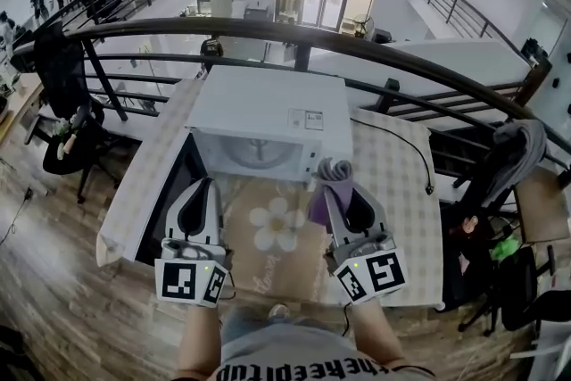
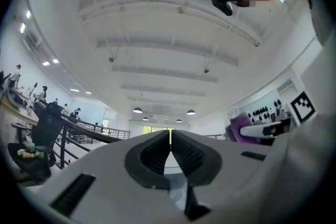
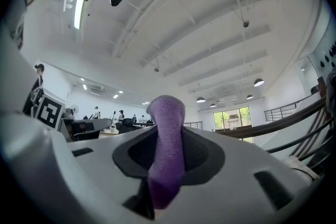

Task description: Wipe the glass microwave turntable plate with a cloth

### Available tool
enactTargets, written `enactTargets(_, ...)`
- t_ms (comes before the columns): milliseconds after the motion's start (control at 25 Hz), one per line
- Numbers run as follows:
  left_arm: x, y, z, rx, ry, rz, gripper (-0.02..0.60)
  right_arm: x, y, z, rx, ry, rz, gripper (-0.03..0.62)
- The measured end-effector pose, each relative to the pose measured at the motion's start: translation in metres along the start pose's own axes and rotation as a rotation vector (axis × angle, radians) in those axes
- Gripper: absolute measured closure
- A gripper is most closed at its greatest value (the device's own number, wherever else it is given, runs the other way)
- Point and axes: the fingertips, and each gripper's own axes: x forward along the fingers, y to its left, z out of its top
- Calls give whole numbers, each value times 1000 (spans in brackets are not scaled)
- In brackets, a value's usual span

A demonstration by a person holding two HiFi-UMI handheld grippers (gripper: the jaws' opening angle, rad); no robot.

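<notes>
The white microwave (image 1: 268, 107) stands open on the table, and the round glass turntable plate (image 1: 259, 154) lies inside its cavity. My right gripper (image 1: 333, 185) is held just in front of the opening at the right, shut on a purple cloth (image 1: 319, 206). In the right gripper view the cloth (image 3: 167, 144) sticks up between the jaws, which point at the ceiling. My left gripper (image 1: 207, 185) hovers in front of the opening at the left, apart from the plate. In the left gripper view it (image 2: 170, 136) is shut with nothing in it.
The dark microwave door (image 1: 174, 192) hangs open to the left beside my left gripper. A flower-print mat (image 1: 272, 227) covers the table (image 1: 393, 183) in front. A black cable (image 1: 406, 147) trails to the right. A curved railing (image 1: 357, 45) runs behind the table.
</notes>
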Motion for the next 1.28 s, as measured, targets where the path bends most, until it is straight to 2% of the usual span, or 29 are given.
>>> enactTargets(600, 5, 23, -21, 31, 74, 73, 569, 44, 18, -38, 68, 65, 122, 488)
enactTargets(1000, 21, 41, -51, 17, 122, 49, 569, 74, 35, -83, 46, 187, 151, 487)
enactTargets(1280, 27, 55, -69, 3, 156, 36, 569, 92, 41, -120, 89, 267, 144, 488)
